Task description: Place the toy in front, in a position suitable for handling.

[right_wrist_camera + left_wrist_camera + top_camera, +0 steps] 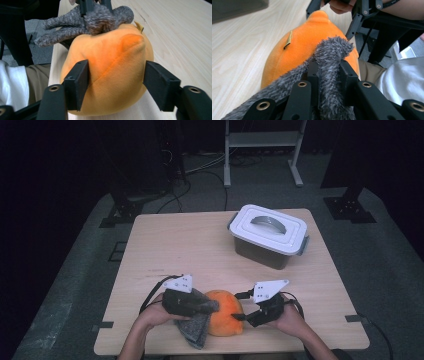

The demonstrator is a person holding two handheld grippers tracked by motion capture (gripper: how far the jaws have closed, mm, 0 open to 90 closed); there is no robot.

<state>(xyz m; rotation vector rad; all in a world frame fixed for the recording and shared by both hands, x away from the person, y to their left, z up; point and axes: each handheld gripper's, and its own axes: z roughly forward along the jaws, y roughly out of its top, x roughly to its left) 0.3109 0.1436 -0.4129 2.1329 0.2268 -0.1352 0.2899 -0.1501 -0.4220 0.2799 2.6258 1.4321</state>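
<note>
Grey fuzzy cloth (329, 62): it lies nearest to the left gripper's camera, a fold of it clenched tight between the two black jaws; in the high view the rest hangs down to the near table edge.
Left gripper (212, 306): clamped on the grey fuzzy cloth, held by the person's left hand (155, 316), its tip resting against the orange plush toy.
Orange plush toy (225, 312): it sits on the wooden table (175, 245) close to the near edge, between the two grippers (a small yellowish tag sticks out of its side).
Right gripper (115, 75): jaws released and wide, one on each side of the orange plush toy; the left jaw is at the fabric, the right jaw stands a little apart, so there is no squeeze.
Right hand (290, 317): it holds the right gripper at the right of the toy.
Grey storage box (269, 236): with a white lid and a handle, closed, well apart at the far right of the table.
In the way: the cloth covers the toy's left side.
</note>
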